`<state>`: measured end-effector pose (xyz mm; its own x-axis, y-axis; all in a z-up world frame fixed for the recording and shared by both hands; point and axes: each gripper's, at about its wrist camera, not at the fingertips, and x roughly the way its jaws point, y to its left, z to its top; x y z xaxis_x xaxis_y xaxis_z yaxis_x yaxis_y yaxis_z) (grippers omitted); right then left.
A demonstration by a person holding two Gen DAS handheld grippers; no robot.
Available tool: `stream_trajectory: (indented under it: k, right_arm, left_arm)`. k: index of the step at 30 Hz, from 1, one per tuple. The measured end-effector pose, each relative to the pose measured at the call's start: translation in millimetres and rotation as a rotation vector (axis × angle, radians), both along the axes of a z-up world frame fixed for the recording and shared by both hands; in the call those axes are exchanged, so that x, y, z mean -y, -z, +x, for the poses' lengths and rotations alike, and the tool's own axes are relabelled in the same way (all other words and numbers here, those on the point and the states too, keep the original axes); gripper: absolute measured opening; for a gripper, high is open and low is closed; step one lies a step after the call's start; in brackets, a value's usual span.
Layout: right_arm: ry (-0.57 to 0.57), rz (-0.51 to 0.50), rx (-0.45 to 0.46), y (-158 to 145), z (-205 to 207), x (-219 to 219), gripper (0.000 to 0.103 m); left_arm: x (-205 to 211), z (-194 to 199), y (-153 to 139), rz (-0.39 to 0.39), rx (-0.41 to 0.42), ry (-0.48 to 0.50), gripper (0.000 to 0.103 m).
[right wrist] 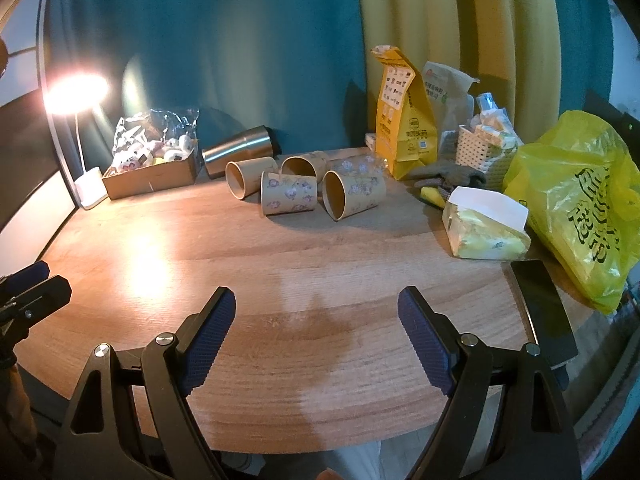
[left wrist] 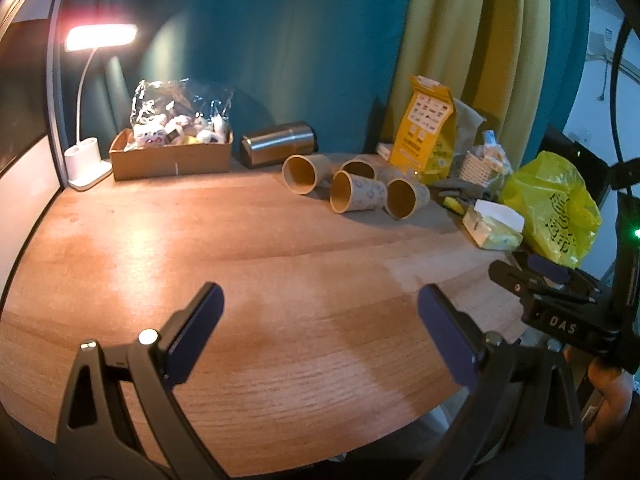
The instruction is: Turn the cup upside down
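Observation:
Several brown paper cups (left wrist: 356, 196) (right wrist: 288, 194) lie on their sides in a cluster at the back of the wooden table (left wrist: 240, 264) (right wrist: 280, 264). A steel tumbler (left wrist: 278, 144) (right wrist: 240, 150) lies on its side behind them. My left gripper (left wrist: 320, 332) is open and empty, low over the near table edge, well short of the cups. My right gripper (right wrist: 316, 336) is open and empty, also near the front edge. The right gripper shows at the right of the left wrist view (left wrist: 532, 276), and the left gripper's fingertips (right wrist: 32, 280) show at the left of the right wrist view.
A cardboard box of wrapped items (left wrist: 172, 152) (right wrist: 152, 172) and a lit desk lamp (left wrist: 100, 36) stand back left. A yellow pouch (right wrist: 404, 120), a white basket (right wrist: 480, 152), a tissue pack (right wrist: 484, 228), a yellow plastic bag (right wrist: 580, 200) and a dark phone (right wrist: 544, 312) crowd the right side.

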<state>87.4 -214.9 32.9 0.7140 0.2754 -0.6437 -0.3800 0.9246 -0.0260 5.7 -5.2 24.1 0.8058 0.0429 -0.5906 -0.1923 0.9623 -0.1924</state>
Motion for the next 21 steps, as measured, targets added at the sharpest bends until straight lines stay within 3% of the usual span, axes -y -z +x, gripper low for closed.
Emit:
stream_trajectory:
  k: [21]
  right_arm:
    - [-0.002, 0.014, -0.005, 3.2, 8.2, 2.5, 0.086]
  left_arm:
    - [-0.5, 4.7, -1.1, 0.007, -0.003, -0.006, 0.099]
